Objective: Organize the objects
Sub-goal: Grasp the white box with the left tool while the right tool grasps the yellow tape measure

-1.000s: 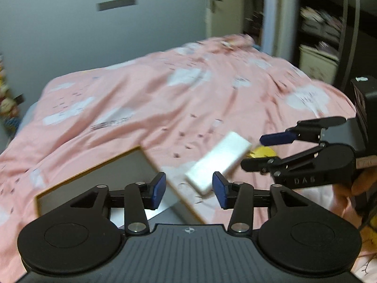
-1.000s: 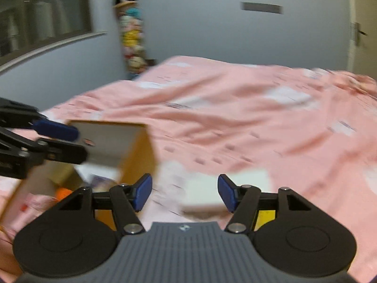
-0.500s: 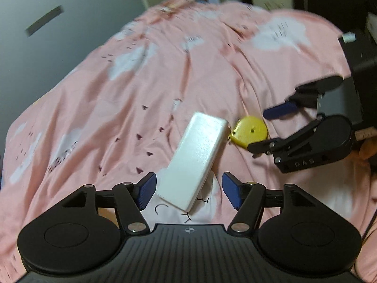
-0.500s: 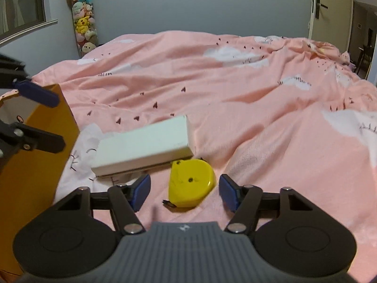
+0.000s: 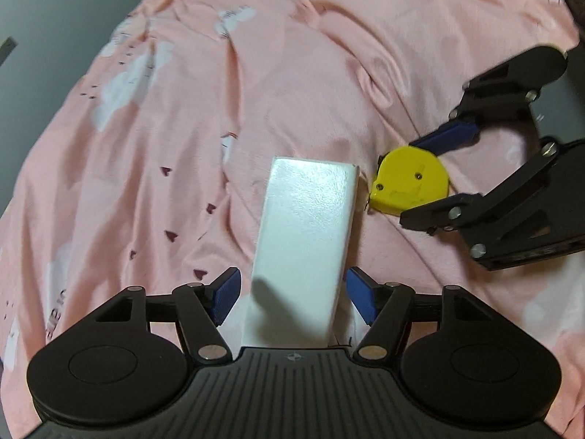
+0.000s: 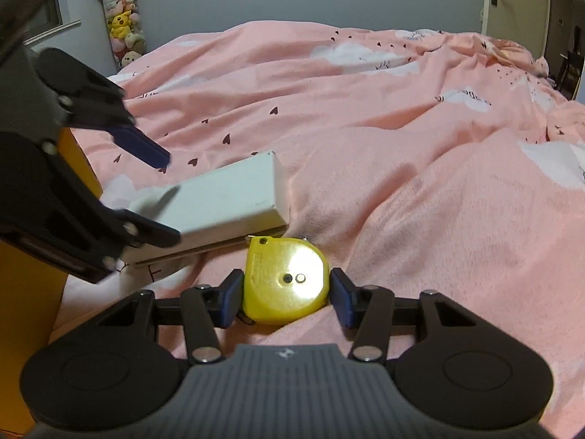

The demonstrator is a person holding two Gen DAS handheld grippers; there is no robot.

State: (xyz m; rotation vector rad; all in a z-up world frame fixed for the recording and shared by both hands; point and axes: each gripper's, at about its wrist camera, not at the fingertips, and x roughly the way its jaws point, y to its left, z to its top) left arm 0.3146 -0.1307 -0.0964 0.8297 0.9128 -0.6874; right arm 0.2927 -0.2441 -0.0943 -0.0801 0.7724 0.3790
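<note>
A white oblong box (image 5: pixel 307 234) lies on the pink duvet (image 5: pixel 164 153). Its near end sits between the pads of my left gripper (image 5: pixel 292 300), whose jaws are opening, with a gap on each side. Just right of it lies a yellow tape measure (image 6: pixel 285 285). My right gripper (image 6: pixel 287 298) straddles the tape measure and its jaws are closing: the left pad touches it and the right pad is a hair off. In the right wrist view my left gripper (image 6: pixel 170 197) hangs over the white box (image 6: pixel 219 197). The left wrist view shows my right gripper (image 5: pixel 409 181) around the tape measure (image 5: pixel 409 183).
An open cardboard box with orange sides (image 6: pixel 29 347) stands at the left, right behind my left gripper. The duvet (image 6: pixel 420 183) stretches far and right in soft folds. A column of plush toys (image 6: pixel 122 29) stands at the back wall, and a door (image 6: pixel 512 0) is at the far right.
My left gripper swung down and over the white box and its jaws widened; the orange box left its view. My right gripper sank onto the tape measure and its jaws narrowed.
</note>
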